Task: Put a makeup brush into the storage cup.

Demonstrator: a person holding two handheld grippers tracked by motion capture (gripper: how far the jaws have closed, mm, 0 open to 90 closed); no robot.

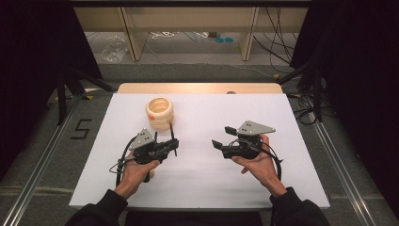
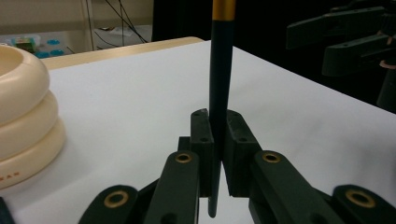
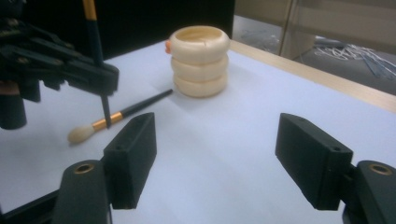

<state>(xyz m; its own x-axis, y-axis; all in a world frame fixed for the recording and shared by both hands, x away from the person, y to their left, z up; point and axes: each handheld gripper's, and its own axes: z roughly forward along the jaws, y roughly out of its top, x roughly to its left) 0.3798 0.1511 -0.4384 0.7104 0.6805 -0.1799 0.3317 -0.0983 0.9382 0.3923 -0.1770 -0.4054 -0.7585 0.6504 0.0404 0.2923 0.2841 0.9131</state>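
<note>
Overhead, the left gripper (image 1: 172, 145) sits left of centre below the cream ring holder (image 1: 160, 113), while its own view shows it clamped on an upright dark brush handle (image 2: 219, 84) at mid-frame, and the right gripper (image 3: 215, 158), jaws wide apart and empty, faces a second brush (image 3: 116, 116) lying on the table (image 3: 224, 140) at left.

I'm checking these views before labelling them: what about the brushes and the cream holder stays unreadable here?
- Held brush: its bristle end is cut off by the top edge of the left gripper view.
- Holder: its inside is hidden by its own rim in the right gripper view.
- Holder's red lettering: too small to read.
- Lying brush: in the high view, the left tongs hide it.
</note>
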